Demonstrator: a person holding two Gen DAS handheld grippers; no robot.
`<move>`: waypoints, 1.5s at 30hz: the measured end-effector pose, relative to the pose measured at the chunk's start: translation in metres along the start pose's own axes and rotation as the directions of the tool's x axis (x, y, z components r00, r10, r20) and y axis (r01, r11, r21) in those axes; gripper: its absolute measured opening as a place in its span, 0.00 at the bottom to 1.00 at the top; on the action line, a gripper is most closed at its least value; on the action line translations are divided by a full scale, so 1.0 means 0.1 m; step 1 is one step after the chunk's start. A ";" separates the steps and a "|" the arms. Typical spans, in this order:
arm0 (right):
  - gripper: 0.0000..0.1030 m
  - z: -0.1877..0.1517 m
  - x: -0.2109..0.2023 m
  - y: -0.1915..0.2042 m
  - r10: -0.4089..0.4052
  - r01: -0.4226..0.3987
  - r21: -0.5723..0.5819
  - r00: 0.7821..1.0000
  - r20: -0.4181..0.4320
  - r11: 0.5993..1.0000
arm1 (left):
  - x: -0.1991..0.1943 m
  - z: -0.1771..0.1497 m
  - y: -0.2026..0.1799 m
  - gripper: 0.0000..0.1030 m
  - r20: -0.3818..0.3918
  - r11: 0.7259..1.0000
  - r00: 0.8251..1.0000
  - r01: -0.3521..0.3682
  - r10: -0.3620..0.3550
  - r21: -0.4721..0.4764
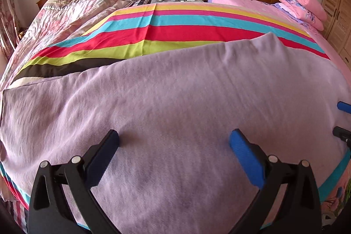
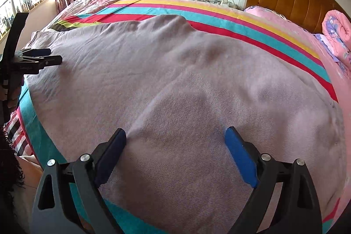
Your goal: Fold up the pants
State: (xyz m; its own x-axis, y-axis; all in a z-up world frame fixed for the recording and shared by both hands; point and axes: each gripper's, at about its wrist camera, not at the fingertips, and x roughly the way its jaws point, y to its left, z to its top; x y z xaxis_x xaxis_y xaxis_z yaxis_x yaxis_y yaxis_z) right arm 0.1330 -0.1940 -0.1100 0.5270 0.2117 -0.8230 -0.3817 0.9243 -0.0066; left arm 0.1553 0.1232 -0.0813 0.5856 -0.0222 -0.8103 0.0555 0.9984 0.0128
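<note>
Spreading wide with nothing gripped, the left tongs (image 1: pixel 174 137) and right tongs (image 2: pixel 175 135) are held above lilac pants (image 1: pixel 175 98), a soft twill-textured knit laid flat on the striped sheet (image 1: pixel 175 30) of the bed.

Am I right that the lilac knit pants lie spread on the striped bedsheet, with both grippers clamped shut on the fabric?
Not quite. The lilac knit pants do lie on the striped bedsheet, but the left gripper and right gripper are open, as both wrist views show.

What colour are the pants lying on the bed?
The pants are plain pale lilac, with no pattern. The left wrist view shows the colour best.
</note>
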 end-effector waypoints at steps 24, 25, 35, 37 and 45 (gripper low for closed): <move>0.89 0.56 0.25 0.87 0.085 -0.086 -0.137 0.996 -0.014 0.987 | 0.04 -0.11 0.05 0.99 0.020 0.999 0.999 0.044 -0.044 0.005; 0.89 0.65 0.24 0.94 0.112 -0.109 -0.151 0.994 0.012 0.982 | 0.04 -0.11 0.05 0.99 0.019 0.999 0.999 0.042 -0.042 0.006; 0.89 1.00 0.73 1.28 0.108 -0.103 -0.213 0.994 0.011 0.972 | -0.59 -0.35 0.77 0.99 0.186 0.951 0.969 0.204 -0.163 -0.234; 0.89 1.06 0.75 1.27 0.110 -0.112 -0.195 0.994 -0.023 0.974 | -0.77 -0.53 1.20 0.99 0.242 0.899 0.960 0.227 -0.141 -0.374; 0.89 1.64 0.72 2.25 0.368 -0.335 -0.399 0.930 0.006 0.853 | -1.01 -1.34 2.78 0.98 0.375 0.475 0.927 0.327 0.008 -0.817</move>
State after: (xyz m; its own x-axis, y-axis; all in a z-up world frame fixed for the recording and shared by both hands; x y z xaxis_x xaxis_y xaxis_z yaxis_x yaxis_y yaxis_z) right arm 0.2094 0.0817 -0.0778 0.3538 0.5391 -0.7643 -0.8057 0.5907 0.0436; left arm 0.0030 0.4098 -0.0746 0.8466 -0.0321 -0.5312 -0.4434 0.5095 -0.7374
